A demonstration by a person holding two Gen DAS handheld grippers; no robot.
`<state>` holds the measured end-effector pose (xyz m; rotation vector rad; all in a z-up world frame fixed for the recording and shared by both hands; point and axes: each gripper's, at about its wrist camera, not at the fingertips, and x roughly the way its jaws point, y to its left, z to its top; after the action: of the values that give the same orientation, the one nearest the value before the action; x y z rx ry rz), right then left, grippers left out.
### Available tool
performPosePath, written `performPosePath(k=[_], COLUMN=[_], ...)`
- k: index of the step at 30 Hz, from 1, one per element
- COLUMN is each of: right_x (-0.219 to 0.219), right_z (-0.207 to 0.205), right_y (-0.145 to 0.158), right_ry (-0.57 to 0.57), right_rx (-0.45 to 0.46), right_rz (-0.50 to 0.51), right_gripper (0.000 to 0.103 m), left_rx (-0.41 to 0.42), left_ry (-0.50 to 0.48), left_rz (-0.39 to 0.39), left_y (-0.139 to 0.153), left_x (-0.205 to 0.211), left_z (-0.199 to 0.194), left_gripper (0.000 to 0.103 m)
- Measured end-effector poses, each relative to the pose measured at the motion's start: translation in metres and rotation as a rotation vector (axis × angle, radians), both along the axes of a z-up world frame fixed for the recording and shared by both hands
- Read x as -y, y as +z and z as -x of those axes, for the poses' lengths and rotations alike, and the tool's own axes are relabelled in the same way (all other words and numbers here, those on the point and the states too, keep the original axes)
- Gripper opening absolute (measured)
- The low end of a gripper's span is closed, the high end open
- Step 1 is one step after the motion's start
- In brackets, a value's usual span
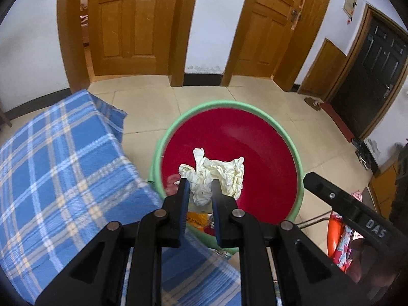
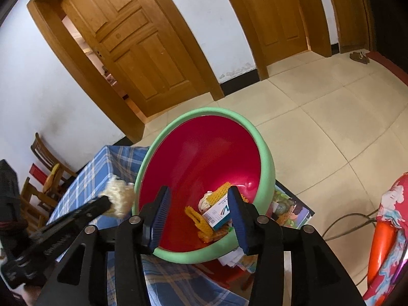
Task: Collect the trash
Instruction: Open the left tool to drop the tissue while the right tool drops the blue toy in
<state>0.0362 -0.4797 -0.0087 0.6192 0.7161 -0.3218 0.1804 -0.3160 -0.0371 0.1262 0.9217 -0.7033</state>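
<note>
A red basin with a green rim (image 1: pixel 229 103) stands beside the cloth-covered table. My left gripper (image 1: pixel 200 182) is shut on a crumpled cream paper (image 1: pixel 219 173) and holds it over the basin's near side. From the right wrist the same paper (image 2: pixel 119 199) shows at the left gripper's tip (image 2: pixel 107 202), just outside the basin rim (image 2: pixel 204 111). My right gripper (image 2: pixel 199 190) is open above the basin, with nothing pressed between its blue pads. Below it in the basin lie a small white and blue box (image 2: pixel 216 213), yellow plastic pieces (image 2: pixel 196 216) and a paper wad (image 2: pixel 205 201).
A blue plaid cloth (image 1: pixel 51 165) covers the table left of the basin. Wooden chairs (image 2: pixel 43 178) stand by the wall. A colourful flat box (image 2: pixel 293 209) lies under the basin, and a cable (image 2: pixel 344 221) and a red patterned object (image 2: pixel 387 229) are at the right. Tiled floor lies beyond.
</note>
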Motion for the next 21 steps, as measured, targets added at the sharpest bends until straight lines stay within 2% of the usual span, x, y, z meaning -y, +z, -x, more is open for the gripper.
performPosePath(k=[1,3,5,9,19,21], right_x=[0.000,0.001,0.001,-0.001,-0.020,-0.026], right_z=[0.001,0.003,0.005,0.010,0.017,0.018], right_y=[0.000,0.001,0.002,0.005,0.019,0.023], right_ry=[-0.002,-0.002,-0.004,-0.007,0.026,0.040], right_rx=[0.001,0.003,0.005,0.015,0.037,0.041], right_rz=[0.001,0.001,0.003,0.002,0.011,0.013], right_gripper=[0.049,0.049,0.049,0.051,0.062,0.067], left_rx=[0.001,0.005,0.006,0.012,0.039,0.048], left_ry=[0.002,0.006,0.012,0.033,0.107,0.129], left_rz=[-0.005,-0.014,-0.017,-0.024,-0.028,-0.033], left_y=[-0.001,-0.003,-0.003,0.000,0.018,0.022], left_x=[0.003,0.006,0.005,0.002,-0.037,-0.046], left_z=[0.001,0.001,0.000,0.001,0.011,0.014], left_gripper=[0.017,0.028,0.034,0.042,0.045,0.049])
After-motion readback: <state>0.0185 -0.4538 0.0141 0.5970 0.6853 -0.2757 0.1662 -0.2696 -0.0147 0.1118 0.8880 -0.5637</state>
